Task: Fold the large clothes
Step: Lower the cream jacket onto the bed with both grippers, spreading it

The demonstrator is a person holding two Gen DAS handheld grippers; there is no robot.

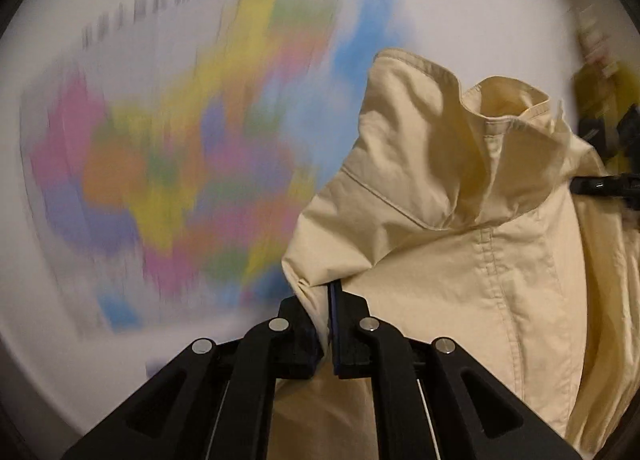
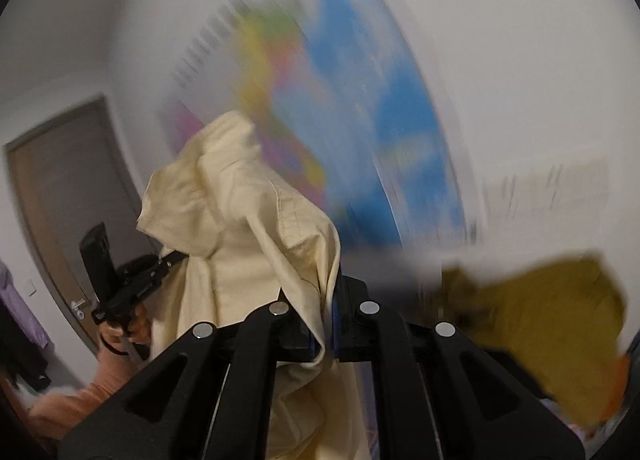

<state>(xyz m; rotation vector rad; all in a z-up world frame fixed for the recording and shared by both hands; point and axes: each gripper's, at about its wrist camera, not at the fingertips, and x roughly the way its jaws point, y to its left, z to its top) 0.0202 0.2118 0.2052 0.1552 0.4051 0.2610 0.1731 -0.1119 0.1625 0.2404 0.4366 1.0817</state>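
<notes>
Cream jacket (image 1: 460,219) held aloft between two claws, in front of a wall with a coloured map (image 1: 180,159). The left claw (image 1: 326,324) is clenched on a fold of the fabric, which rises ahead of it and to its right. The right claw (image 2: 326,324) likewise grips a hem pinched between its fingers, the garment bunching ahead and to its left; the other claw is seen there, at the jacket's far side. A mustard garment (image 2: 552,332) lies to its right, blurred. No fold is visible: judged from these views, the task is at an early stage, with spreading and all folds remaining.
</notes>
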